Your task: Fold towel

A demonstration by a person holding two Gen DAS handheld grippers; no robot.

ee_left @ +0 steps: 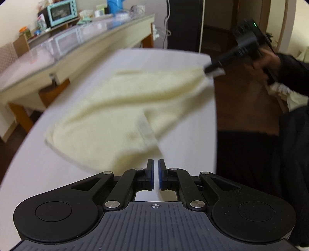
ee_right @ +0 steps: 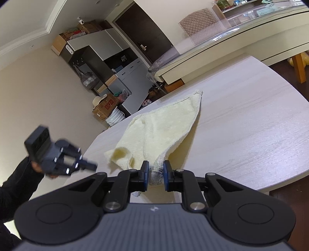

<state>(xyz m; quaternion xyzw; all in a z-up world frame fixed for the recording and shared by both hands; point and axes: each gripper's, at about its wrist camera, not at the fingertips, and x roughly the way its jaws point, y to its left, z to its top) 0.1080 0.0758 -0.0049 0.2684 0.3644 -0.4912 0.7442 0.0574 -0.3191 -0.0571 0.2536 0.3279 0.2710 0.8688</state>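
1. While the right gripper pinches a bunched corner of the towel between its blue pads, the rest of the cloth trails away across the table.
2. Towel: pale yellow, terry, crumpled, not flat. One corner lies far out on the tabletop; a rolled loop of fabric sits near the table's left edge in the right wrist view.
3. Held corner is lifted off the surface; cloth slopes down from it to the table.
4. Left gripper: jaws nearly together, only a thin slit between the pads, nothing in them. Its tips hover just short of the towel's near edge, not touching as far as I can tell.
5. In the right wrist view the left gripper appears blurred off the table's left side, held by a hand in a dark sleeve.
6. In the left wrist view the right gripper is seen at the table's far right edge, clamped on the towel corner there; view is motion-blurred.
7. Table: light wood grain, rounded edge.
8. Background: long glass-topped counter with a mint toaster oven; dark door and grey cabinets behind.
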